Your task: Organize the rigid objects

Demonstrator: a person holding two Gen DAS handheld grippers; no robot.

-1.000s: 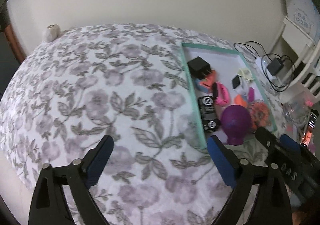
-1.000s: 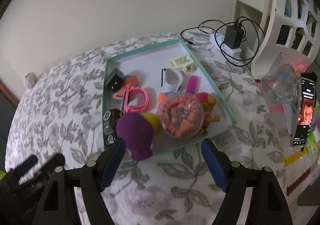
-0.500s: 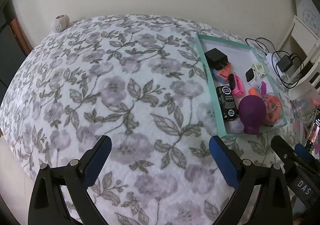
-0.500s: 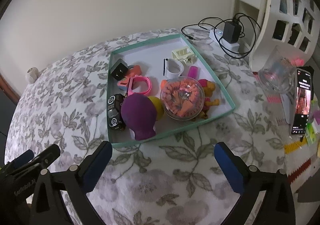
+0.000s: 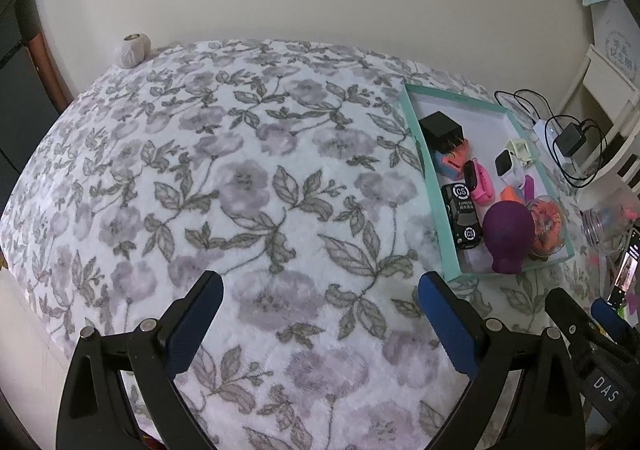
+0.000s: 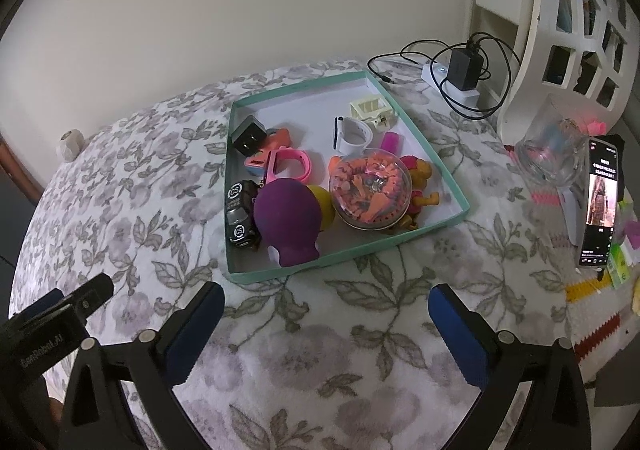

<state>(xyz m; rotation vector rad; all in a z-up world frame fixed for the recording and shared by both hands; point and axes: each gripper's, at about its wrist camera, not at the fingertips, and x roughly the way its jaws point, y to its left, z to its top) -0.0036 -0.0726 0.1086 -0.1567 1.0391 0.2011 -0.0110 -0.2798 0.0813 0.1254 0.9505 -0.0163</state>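
Here, the black left gripper (image 5: 320, 306) and right gripper (image 6: 326, 312) are held wide open and empty near the shallow teal cardboard tray (image 6: 424, 228).

Both grippers, the left gripper (image 5: 320, 298) and the right gripper (image 6: 326, 310), are built of black plastic arms fastened with silver screws, and blue pads (image 6: 456, 334) are fitted inside each finger; white lettering is carried on the housings
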